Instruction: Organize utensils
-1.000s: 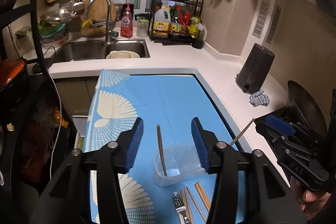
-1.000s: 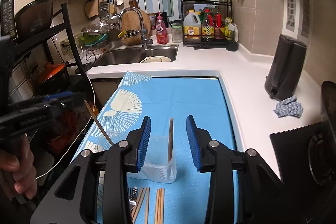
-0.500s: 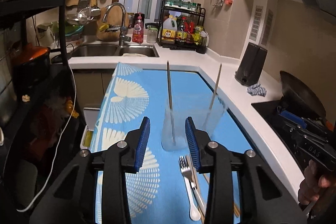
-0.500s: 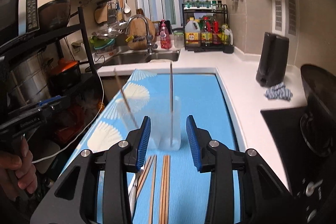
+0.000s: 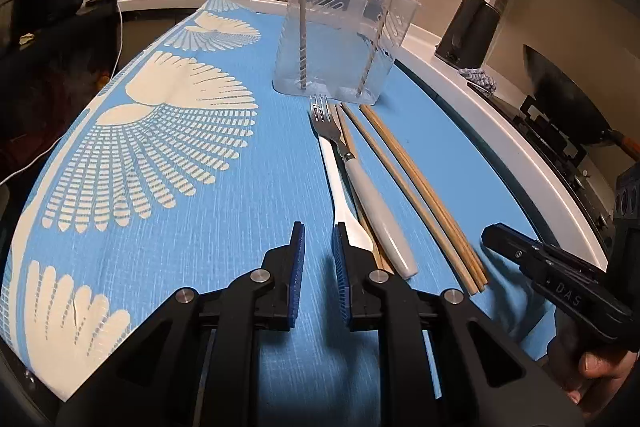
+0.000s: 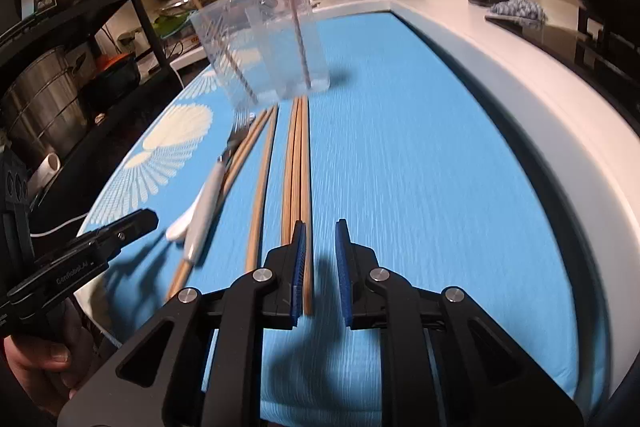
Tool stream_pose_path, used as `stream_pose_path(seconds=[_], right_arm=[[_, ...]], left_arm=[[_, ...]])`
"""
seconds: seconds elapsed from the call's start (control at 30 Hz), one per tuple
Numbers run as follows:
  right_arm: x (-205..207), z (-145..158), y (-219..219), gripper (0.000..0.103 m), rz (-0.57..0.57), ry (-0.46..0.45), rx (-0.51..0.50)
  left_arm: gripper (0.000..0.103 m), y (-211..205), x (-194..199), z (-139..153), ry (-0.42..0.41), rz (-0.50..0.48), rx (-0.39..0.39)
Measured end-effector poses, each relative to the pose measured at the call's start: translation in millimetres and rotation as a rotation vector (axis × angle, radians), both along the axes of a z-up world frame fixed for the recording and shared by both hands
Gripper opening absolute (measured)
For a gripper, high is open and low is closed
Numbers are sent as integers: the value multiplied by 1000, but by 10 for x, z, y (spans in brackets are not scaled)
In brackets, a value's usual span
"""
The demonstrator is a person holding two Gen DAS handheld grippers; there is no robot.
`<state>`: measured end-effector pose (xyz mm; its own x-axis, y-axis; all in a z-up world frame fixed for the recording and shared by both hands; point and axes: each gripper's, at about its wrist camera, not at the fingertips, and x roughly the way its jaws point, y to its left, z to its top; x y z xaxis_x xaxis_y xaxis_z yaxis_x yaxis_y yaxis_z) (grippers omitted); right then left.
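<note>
We are coming down low over the blue-clothed table (image 5: 280, 187) with both tools, lining up on the utensils lying in front of the clear holder (image 5: 340, 43), which is already carrying two chopsticks upright. To do this well, we are wanting each tool straddling one piece near its end, squarely, before squeezing. The left tool (image 5: 319, 259) has just been closing and is standing narrow, nothing between its pads, the white spoon (image 5: 340, 187) just beside its right pad. The right tool (image 6: 320, 259) has been closing too, gap narrow and gripping nothing, with the bundle of chopsticks (image 6: 298, 167) running along its left pad.
</note>
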<state>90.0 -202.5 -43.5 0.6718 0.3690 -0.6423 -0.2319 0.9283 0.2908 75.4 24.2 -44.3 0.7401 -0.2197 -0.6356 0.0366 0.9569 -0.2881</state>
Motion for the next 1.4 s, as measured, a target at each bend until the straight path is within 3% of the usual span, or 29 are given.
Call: stream_pose_path(seconds=[0.43,0.63,0.8,1.03,1.23,1.4], right_arm=[[-28,-118,102,16,16,-9,-75],[-51,-127,137,16,23,-19,-105],[-58,-127,145,15,19,-22,-110],[-68,-128,142,8,9,-25,-123],[-81,-121,135,6,4,-20,-122],[-92,-122,108,6,-25,-21,-128]], left_arm=[[15,-73,13,-70,3,12,-65],[18,-181,136,-148,48,13,-66],[24,-327,120,-143,32,26,17],[20,-462,89,-133,13,51,130],[11,-204,57,-108,20,116,129],[10,82,-65,-105,7,152,158]])
